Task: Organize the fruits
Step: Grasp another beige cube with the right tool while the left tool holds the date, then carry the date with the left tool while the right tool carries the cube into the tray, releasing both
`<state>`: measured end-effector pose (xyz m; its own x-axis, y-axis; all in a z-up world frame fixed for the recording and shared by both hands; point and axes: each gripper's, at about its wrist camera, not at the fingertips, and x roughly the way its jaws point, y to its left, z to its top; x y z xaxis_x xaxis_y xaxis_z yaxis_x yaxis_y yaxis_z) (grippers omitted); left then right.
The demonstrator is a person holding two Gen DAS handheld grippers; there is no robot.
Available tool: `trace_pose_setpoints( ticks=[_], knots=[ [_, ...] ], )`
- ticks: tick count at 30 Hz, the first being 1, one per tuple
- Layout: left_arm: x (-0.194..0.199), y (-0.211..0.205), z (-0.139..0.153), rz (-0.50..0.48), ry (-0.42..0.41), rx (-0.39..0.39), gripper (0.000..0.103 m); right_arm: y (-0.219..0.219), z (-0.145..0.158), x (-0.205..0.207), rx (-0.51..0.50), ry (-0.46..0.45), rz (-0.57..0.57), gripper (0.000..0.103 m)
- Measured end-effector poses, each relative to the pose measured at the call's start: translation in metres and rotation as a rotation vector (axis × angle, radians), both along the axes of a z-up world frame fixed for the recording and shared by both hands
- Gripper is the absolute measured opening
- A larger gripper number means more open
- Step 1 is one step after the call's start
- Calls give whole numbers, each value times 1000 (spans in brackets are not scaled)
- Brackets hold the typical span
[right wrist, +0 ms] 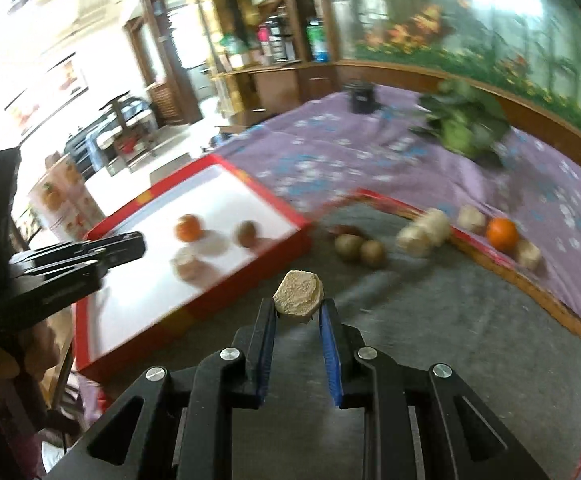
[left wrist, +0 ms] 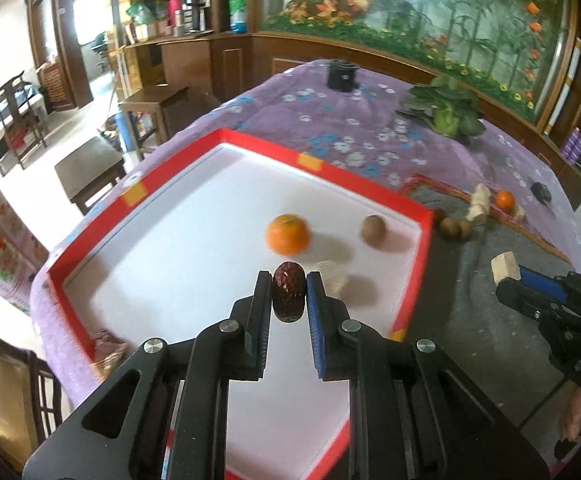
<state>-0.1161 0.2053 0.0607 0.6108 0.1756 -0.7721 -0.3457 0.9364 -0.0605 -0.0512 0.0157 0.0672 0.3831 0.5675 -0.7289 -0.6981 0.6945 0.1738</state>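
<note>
Between our left tool (left wrist: 288,286) fingers sits a dark red date (left wrist: 287,291), clamped narrow and held above the white floor of the red-walled tray (left wrist: 250,144). Inside the tray: an orange (left wrist: 287,234), a brown kiwi (left wrist: 373,230) nearer the tray's far right corner, and a pale chunk (left wrist: 332,276) just past the date. Right tool (right wrist: 298,306) is pinched on a beige ginger-like piece (right wrist: 298,292), over the grey mat (right wrist: 430,320) that lies on the desk beside the tray. We see both tools in each other's views, well apart. Left on the mat: two kiwis (right wrist: 360,249) touching, close to the tray's corner; pale chunks (right wrist: 424,233) along the mat's far edge; a second orange (right wrist: 501,233) among them. Purple floral cloth (left wrist: 330,120) covers the desk. Leafy greens (left wrist: 444,110) and a black cup-like object (left wrist: 342,74) lie toward the far edge. Right view is motion-blurred.
</note>
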Motion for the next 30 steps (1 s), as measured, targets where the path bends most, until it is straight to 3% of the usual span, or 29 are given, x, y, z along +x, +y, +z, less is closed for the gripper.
trace_pose_setpoints(
  ticks=[12, 30],
  knots=[
    [-17, 36, -14, 79, 21, -18, 16, 68, -6, -24, -44, -1, 142, 21],
    [3, 48, -27, 83, 50, -18, 16, 115, -22, -33, -96, 25, 229, 21]
  ],
)
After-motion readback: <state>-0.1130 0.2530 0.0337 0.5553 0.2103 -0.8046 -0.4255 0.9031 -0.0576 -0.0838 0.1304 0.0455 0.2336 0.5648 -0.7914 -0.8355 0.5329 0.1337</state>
